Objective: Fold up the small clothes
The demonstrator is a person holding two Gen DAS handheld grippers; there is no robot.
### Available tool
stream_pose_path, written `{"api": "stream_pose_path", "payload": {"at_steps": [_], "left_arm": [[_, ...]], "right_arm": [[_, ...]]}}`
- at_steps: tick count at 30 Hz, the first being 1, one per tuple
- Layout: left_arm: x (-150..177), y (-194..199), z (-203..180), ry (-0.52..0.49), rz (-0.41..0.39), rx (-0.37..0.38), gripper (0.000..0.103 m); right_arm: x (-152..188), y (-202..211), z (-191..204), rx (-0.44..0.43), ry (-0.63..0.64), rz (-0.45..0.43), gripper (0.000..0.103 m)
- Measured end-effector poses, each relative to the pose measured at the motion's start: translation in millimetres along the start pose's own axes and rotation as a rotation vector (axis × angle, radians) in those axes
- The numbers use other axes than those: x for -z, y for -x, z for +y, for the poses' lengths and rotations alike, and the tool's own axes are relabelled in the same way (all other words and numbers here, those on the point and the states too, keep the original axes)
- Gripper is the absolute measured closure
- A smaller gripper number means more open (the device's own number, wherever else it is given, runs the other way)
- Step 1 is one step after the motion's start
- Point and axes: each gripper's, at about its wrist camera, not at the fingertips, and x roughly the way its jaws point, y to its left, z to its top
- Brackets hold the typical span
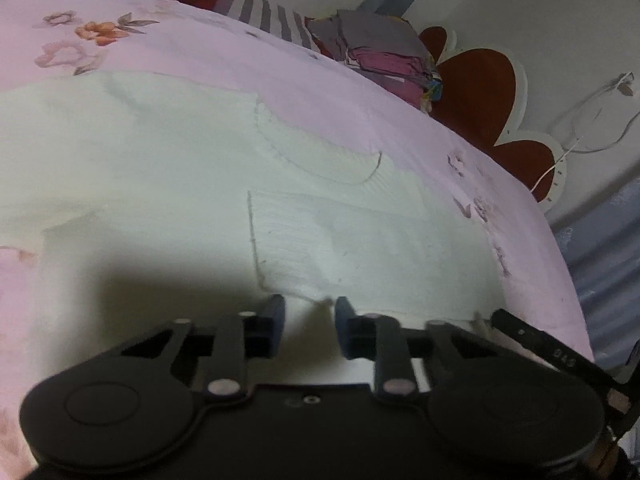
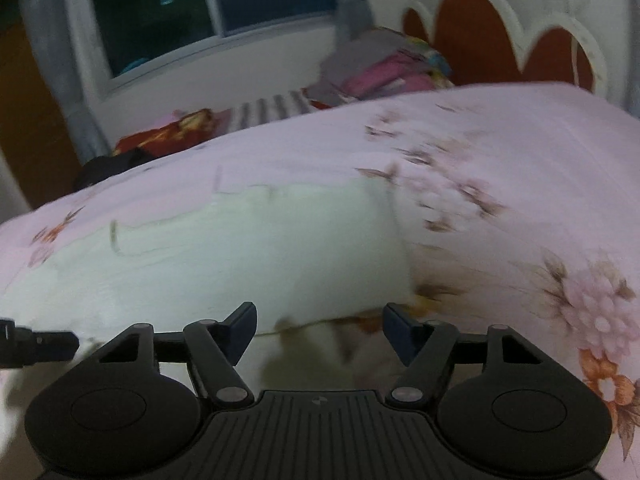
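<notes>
Where it lies spread on the pink floral bedspread [image 1: 328, 92], the white garment [image 1: 168, 168] fills the centre and left of the left wrist view, long axis running left to right. Left claw [image 1: 307, 310]: at the garment's near hem, lower centre of frame; jaws parted narrowly, hem between them, not yet pinched. Right claw [image 2: 320, 320]: jaws wide apart, holding nothing, hovering at the near right corner.
</notes>
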Motion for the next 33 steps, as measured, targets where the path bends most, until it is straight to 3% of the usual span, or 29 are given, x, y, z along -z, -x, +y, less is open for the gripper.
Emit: {"api": "stream_pose_path", "payload": {"at_steps": [2,8,14,18,20,21,23,24,25,27,29,31,33], "left_arm": [[-2,-7,-3,-0.001,-0.001,-0.018,0.095],[-4,-7,-6,-0.006,-0.033,-0.024,0.1],[-17,21,0,-0.001,-0.133,-0.04,0.103],[-21,34,25,0.036,-0.146,-0.087,0.103],[-21,35,31,0.061,-0.123,-0.021,0.103],[-20,34,28,0.057,-0.11,0.008,0.099],[-15,29,12,0.008,-0.101,-0.023,0.053],[-13,26,3,-0.011,-0.109,-0.033,0.045],[-11,22,-3,-0.016,-0.107,-0.026,0.043],[-11,9,-8,0.003,-0.052,-0.039,0.055],[-10,1,-6,0.059,-0.029,-0.026,0.077],[-3,-2,6,0.192,-0.022,0.034,0.085],[2,-7,13,0.285,-0.039,0.067,0.085]], "right_arm": [[-6,-3,-12,-0.009,-0.033,0.011,0.034],[-5,-16,-20,-0.04,-0.017,0.073,0.034],[5,-25,-13,-0.064,0.033,0.086,0.034],[2,-32,-10,-0.049,0.034,0.072,0.045],[1,-34,-8,-0.057,0.045,0.075,0.045],[1,-33,-7,-0.069,0.052,0.078,0.045],[2,-31,-7,-0.082,0.061,0.081,0.044],[3,-30,-8,-0.081,0.057,0.083,0.044],[3,-30,-9,-0.079,0.048,0.083,0.044],[3,-28,-10,-0.076,0.031,0.082,0.044],[3,-26,-11,-0.066,0.024,0.078,0.044],[3,-24,-13,-0.065,0.013,0.077,0.044],[4,-23,-16,-0.062,0.006,0.076,0.044]]}}
